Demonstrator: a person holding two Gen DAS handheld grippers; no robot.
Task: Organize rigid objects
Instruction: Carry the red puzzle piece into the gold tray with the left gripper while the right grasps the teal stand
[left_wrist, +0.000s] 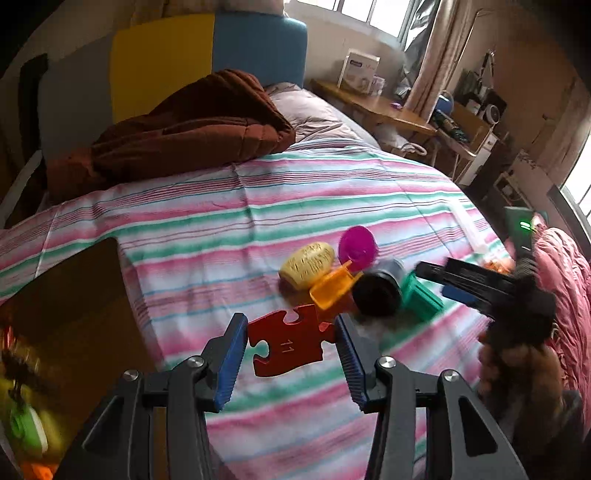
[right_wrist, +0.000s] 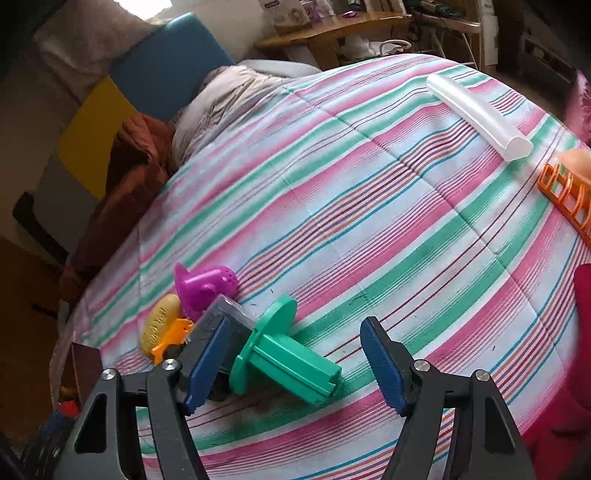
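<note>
Cardboard box (left_wrist: 74, 295) left of bed; contents blurred, green item (left_wrist: 22, 428) inside.

Striped bedspread (left_wrist: 295, 192), brown blanket (left_wrist: 192, 129) (crumpled), wooden desk (left_wrist: 373, 107), curtain (left_wrist: 432, 51)

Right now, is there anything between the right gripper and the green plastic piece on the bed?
Nothing visible. The green plastic piece lies on the striped bedspread between the open jaws of the right gripper. Only the dark jar sits close behind the left finger, touching the green flange.
</note>
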